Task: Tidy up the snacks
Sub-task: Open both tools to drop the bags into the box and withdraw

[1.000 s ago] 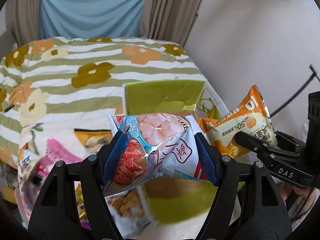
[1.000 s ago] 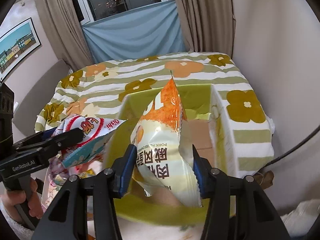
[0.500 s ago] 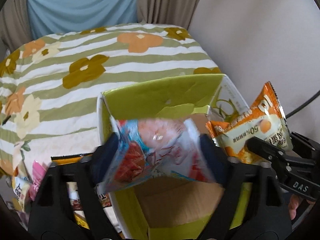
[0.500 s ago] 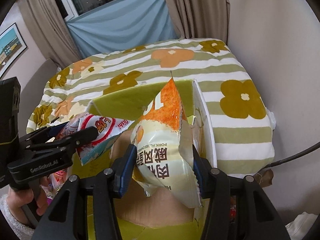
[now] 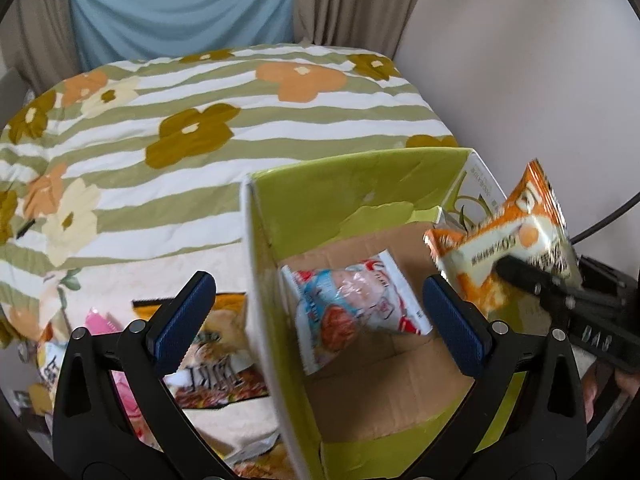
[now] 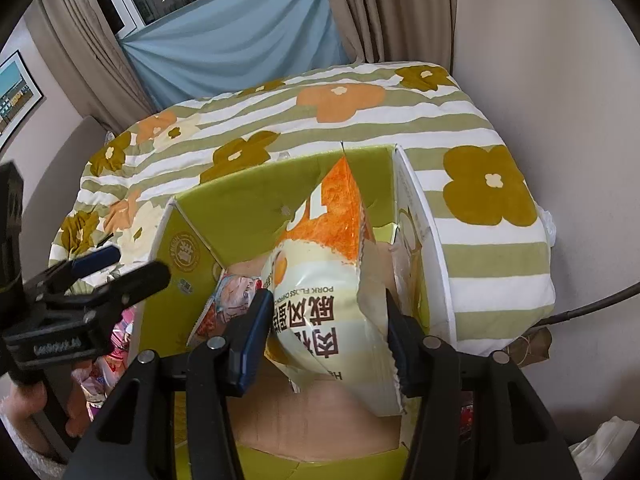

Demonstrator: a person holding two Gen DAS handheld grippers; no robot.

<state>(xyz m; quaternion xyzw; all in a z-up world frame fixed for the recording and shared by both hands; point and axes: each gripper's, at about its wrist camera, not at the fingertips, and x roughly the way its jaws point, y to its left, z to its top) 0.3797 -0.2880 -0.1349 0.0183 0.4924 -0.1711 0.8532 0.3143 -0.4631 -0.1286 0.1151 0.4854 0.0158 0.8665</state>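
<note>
A green cardboard box (image 5: 360, 188) stands open on the bed. A blue-and-red shrimp cracker packet (image 5: 352, 316) lies on the box floor, below my left gripper (image 5: 316, 284), whose jaws are opening wide with no pad touching it. My right gripper (image 6: 326, 300) is shut on an orange-and-cream pork floss packet (image 6: 332, 248) and holds it upright over the box (image 6: 248, 208). That packet (image 5: 516, 236) shows at the right of the left wrist view. In the right wrist view the left gripper (image 6: 120, 264) hangs over the box's left wall, and the cracker packet (image 6: 236, 292) peeks out behind a finger.
Several snack packets (image 5: 208, 352) and a pink one (image 5: 120, 384) lie on the bed left of the box. The striped flowered bedspread (image 5: 200, 100) stretches behind. A wall (image 5: 520, 80) runs close on the right, with a black cable (image 6: 592, 308) beside it.
My left gripper opened and the cracker packet dropped from it into the box. Both grippers moved forward and lower over the box; the right keeps its packet.
</note>
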